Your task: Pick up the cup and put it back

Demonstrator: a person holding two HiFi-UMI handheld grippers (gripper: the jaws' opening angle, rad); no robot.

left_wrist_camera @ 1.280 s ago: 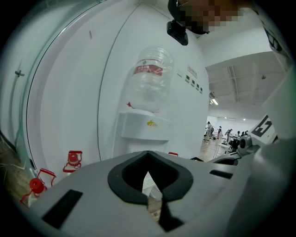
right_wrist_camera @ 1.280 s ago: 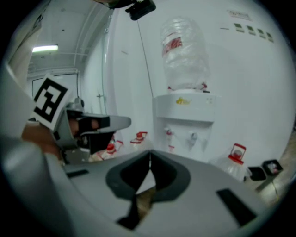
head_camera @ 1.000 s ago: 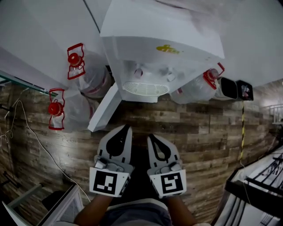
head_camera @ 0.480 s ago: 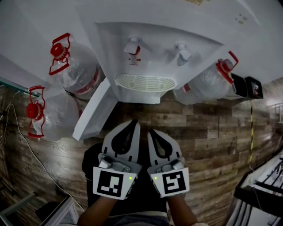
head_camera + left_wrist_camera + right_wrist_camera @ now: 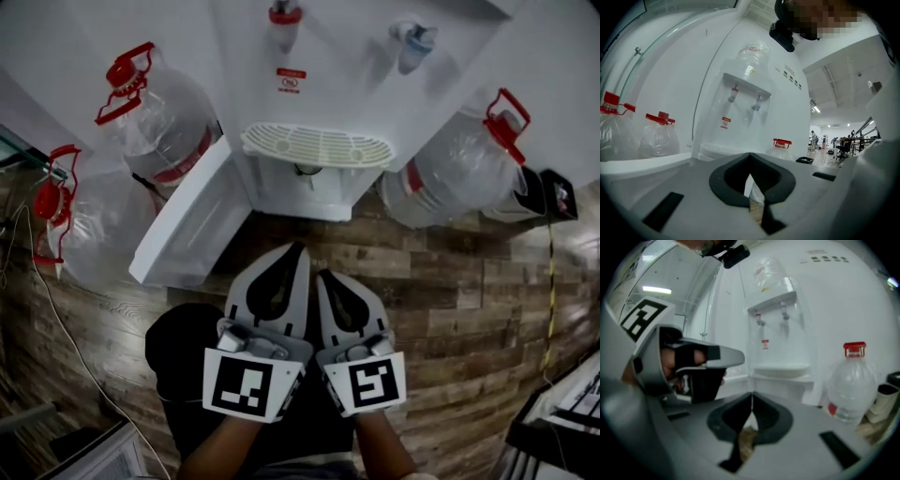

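Head view: left tool [image 5: 298,249] and right tool [image 5: 324,275] closed, facing dispenser [image 5: 319,187].

Under you a dark wood-plank floor [image 5: 450,281], in front of you a white water dispenser [image 5: 328,94] against a white wall [image 5: 56,56], clear red-capped water bottles [image 5: 164,117] on both its sides, ceiling lights [image 5: 816,109] in the hall beyond.

Office-like hall, water dispenser [image 5: 347,84], spare water jugs [image 5: 164,122], wood-plank floor [image 5: 450,281]
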